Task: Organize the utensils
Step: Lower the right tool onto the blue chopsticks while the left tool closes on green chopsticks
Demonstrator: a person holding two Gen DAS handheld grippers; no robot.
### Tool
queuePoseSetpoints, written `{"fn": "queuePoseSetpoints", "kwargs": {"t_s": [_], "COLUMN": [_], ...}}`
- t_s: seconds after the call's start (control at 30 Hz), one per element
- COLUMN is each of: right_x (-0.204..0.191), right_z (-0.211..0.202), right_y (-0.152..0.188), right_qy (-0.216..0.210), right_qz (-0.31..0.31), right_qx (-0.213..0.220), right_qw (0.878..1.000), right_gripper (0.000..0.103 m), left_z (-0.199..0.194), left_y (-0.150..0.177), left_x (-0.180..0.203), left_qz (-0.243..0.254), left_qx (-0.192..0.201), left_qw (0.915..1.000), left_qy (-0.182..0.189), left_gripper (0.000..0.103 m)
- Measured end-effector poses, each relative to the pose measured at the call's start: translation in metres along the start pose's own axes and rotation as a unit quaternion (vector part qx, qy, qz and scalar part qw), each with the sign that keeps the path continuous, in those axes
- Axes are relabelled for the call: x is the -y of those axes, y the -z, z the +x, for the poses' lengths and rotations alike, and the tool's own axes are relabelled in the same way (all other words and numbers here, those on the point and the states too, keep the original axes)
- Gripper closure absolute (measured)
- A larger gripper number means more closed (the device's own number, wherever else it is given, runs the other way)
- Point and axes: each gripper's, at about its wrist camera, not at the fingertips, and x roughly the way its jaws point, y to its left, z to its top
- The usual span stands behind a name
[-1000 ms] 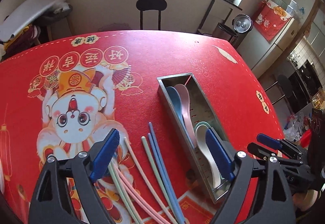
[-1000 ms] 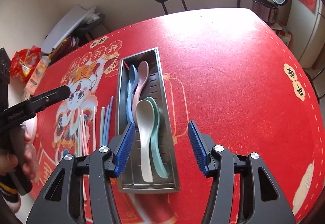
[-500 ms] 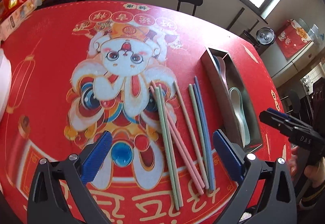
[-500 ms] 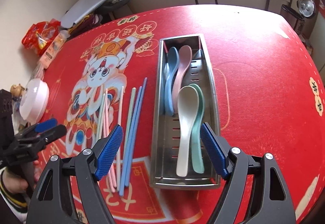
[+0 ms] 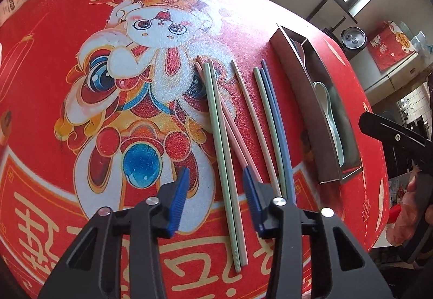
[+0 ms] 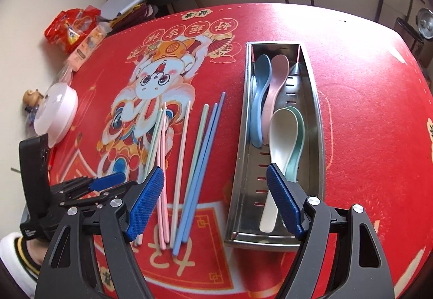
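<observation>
Red printed tablecloth [image 5: 81,136] covers the whole work surface, chair and window at the upper edge of both views. Steel utensil tray [image 6: 240,158] sits right of centre in the right wrist view with four spoons [image 6: 281,136] already inside. Loose chopsticks [image 5: 227,136] — green, pink, blue — lie fanned on the cloth just left of the tray, apart from it.

Left gripper [image 5: 213,198] hovers low over the near ends of the green pair, jaws at a medium gap, holding nothing; the two green sticks run between the pads. Right gripper [image 6: 215,204] is spread wide and empty, straddling the gap between chopsticks and tray at the bottom of its frame.

Likely step: left picks chopsticks for the tray. Doing it well — keep the pads square across the sticks, close on the pair together near the thick ends, and watch the pink stick [image 5: 238,136] crossing under the right pad so it isn't dragged along. Thin, smooth sticks may roll or scissor if gripped off-centre.
</observation>
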Motion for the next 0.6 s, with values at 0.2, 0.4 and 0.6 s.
{"fn": "queuePoseSetpoints", "kwargs": {"t_s": [0.2,0.4,0.6], "right_x": [0.001,0.002,-0.011], "right_z": [-0.001,0.002,0.014], "right_y": [0.001,0.003,0.003], "right_qy": [-0.004,-0.007,-0.016], "right_qz": [0.0,-0.001,-0.019], "right_qx": [0.001,-0.006,-0.024], "right_qw": [1.0,1.0,0.999], "right_gripper": [0.029,0.037,0.051], "left_z": [0.014,0.016,0.017], "left_y": [-0.004,-0.006,-0.007], "left_x": [0.001,-0.001,-0.002], "left_qz": [-0.003,-0.006,-0.004], "left_qx": [-0.012,-0.011,-0.008], "left_qw": [0.9999,0.9999,1.0], "left_qy": [0.0,0.0,0.001], "left_gripper": [0.077,0.082,0.084]}}
